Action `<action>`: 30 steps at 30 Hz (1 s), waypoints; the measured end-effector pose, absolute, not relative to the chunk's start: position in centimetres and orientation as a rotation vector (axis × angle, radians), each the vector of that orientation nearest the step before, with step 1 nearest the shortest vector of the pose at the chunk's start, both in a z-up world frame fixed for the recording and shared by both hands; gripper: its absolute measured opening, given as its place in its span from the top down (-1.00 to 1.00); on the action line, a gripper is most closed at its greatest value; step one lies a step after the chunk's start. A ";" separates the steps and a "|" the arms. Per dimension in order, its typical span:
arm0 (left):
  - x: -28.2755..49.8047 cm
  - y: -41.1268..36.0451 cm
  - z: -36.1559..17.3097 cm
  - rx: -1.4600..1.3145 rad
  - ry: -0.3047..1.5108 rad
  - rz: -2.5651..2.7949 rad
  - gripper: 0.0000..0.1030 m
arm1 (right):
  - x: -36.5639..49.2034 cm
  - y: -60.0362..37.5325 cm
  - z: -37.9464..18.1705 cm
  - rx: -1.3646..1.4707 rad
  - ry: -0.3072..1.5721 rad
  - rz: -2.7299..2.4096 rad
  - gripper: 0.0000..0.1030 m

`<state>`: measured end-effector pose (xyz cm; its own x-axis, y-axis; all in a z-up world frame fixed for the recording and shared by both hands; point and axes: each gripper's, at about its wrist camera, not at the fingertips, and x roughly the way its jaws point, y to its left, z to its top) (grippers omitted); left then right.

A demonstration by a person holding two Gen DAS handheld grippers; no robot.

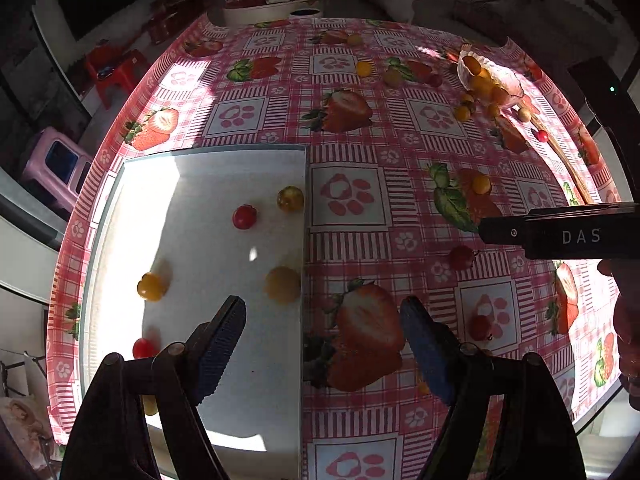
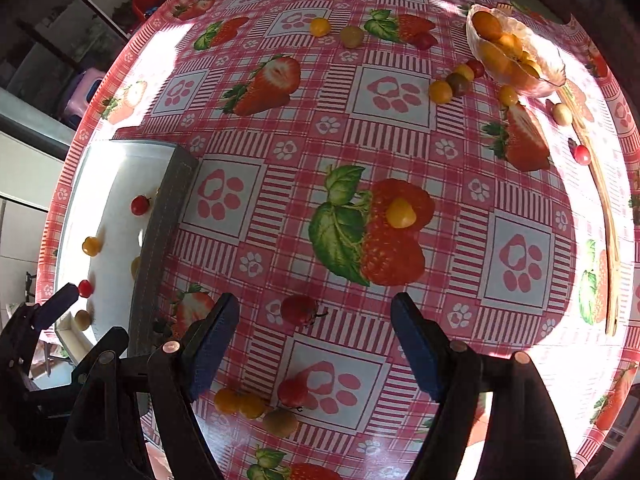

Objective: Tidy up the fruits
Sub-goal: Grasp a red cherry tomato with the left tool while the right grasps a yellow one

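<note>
My left tool [image 1: 322, 320] hangs released over the right wall of the white tray [image 1: 200, 184], where small tomatoes [image 1: 244, 217] lie. My right tool [image 2: 314, 318] gapes empty above a red tomato [image 2: 298, 310] on the worktop [image 2: 400, 140]; a yellow one [image 2: 401, 213] sits ahead, the glass bowl [image 2: 552, 74] far right.

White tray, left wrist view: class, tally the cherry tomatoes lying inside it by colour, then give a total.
Red tomatoes: 2
Yellow tomatoes: 4 (one greenish, one partly hidden at the near end)
Total in the white tray: 6
</note>
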<state>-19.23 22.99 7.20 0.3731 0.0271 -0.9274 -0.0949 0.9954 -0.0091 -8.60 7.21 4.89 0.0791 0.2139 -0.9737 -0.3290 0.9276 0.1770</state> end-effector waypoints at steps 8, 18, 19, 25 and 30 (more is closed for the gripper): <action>-15.9 18.2 5.1 -0.063 1.221 -0.012 -0.56 | -6.0 4.5 3.3 -0.079 1.430 0.354 -0.57; -13.6 16.0 2.6 -0.108 1.242 -0.031 -0.56 | -3.6 5.6 1.8 -0.096 1.429 0.421 -0.20; -13.5 15.8 2.5 -0.106 1.241 -0.032 -0.56 | -3.4 5.9 1.6 -0.100 1.432 0.434 -0.15; -13.0 15.0 1.9 -0.102 1.244 -0.038 -0.38 | -3.0 7.2 1.5 -0.156 1.407 0.496 0.01; -12.8 14.1 1.3 -0.080 1.263 -0.034 -0.24 | -2.8 7.5 1.4 -0.169 1.403 0.517 0.16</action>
<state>-12.85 14.09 1.27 0.3032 -0.0696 -0.9504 -0.0183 0.9967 -0.0788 -2.77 7.47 1.44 0.0780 0.2451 -0.9664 -0.4403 0.8781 0.1872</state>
